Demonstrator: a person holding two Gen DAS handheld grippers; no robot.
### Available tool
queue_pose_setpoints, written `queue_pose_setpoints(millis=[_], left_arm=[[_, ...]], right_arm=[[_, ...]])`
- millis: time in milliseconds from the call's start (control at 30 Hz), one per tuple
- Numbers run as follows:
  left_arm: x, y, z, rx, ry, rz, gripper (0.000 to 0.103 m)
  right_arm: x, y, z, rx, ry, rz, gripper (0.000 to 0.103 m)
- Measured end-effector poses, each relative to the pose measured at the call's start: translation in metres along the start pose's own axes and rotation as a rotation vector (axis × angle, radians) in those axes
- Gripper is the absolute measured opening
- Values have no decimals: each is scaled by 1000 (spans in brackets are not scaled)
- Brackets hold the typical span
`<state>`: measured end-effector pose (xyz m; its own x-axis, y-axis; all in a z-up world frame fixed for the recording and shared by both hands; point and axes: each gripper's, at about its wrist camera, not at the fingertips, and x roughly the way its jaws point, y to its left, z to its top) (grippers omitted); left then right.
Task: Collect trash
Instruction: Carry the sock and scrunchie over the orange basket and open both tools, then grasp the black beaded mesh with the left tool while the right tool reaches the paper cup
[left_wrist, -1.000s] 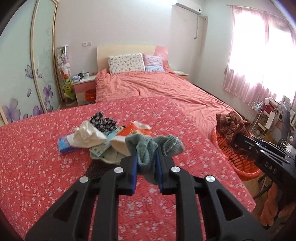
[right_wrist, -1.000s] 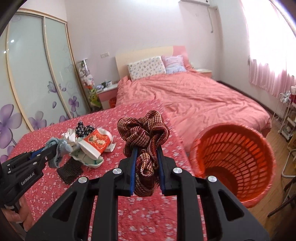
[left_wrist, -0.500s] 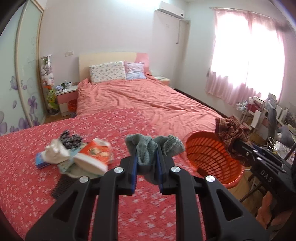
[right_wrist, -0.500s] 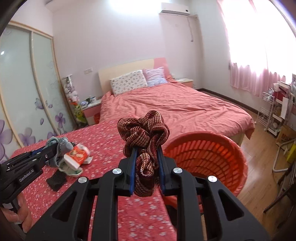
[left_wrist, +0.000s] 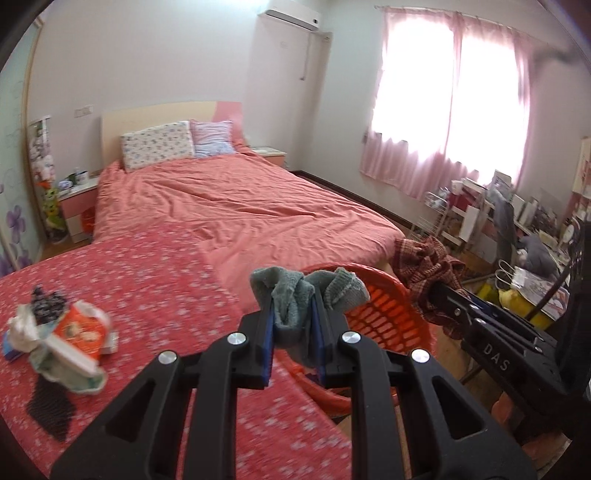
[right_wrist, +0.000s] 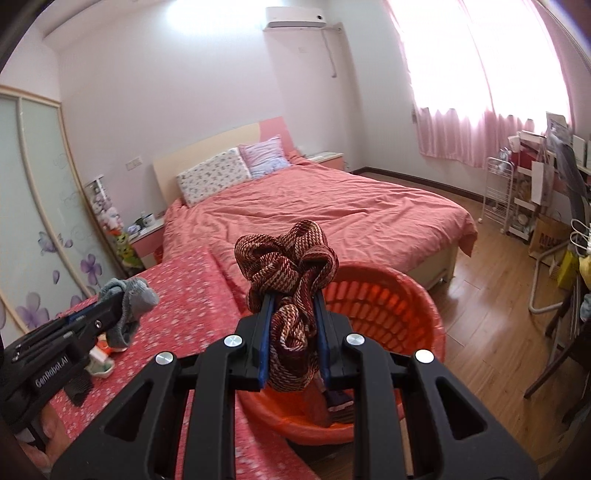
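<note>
A: At the far left of the left wrist view, the pile (left_wrist: 59, 343) of wrappers and paper lies on the spread (left_wrist: 155, 266), with a black mesh scrap (left_wrist: 50, 410) just below it. That is what is left to collect.

B: Toward the middle, the left gripper (left_wrist: 293, 321) is clamped on a grey sock (left_wrist: 306, 291). The sock bunches above the jaws and sags below them, so it looks soft and light. It hangs at the near rim of the basket (left_wrist: 384, 317).

A: Pinched mid-body like that, it should not slip. Loose ends could snag on the basket's slots, though.

B: Further right, the right gripper (right_wrist: 293, 325) is closed on a red woven cloth (right_wrist: 288, 266). It is thicker than the sock, coiled in folds, limp, and probably a little heavier.

A: From the right wrist view the cloth sits above the basket's mouth, with some dark cloth (right_wrist: 338, 398) already at the bottom.

B: Both should drop freely once the jaws part. The paper in the pile will crush easily; taking it by a folded edge seems best.
</note>
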<state>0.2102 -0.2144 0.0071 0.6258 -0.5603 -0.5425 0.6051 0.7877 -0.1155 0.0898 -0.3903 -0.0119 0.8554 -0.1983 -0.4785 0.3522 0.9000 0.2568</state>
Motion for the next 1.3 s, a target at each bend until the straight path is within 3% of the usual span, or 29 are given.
queue_pose_setpoints(millis=[300,400,533,667,1000,1300], left_arm=[[57,-32,6,20,43,-56,19],[77,-34,6,17,66,-37,23],[99,-28,4,9,105,-18,40],[104,-17,-3,14,125,34,43],[44,39,-37,28,99,177,57],[-30,136,-77,-49,105,353,66]], right_arm=[[17,-31,8,69,10,-18,23],[26,-39,8,99,29,-12,30],[40,-50,5,127,65,-1,44],[38,-53,-1,132,81,-11,52],[22,-21,-3,39,79,-46,61],[25,54,-24,-96,148,46,62]])
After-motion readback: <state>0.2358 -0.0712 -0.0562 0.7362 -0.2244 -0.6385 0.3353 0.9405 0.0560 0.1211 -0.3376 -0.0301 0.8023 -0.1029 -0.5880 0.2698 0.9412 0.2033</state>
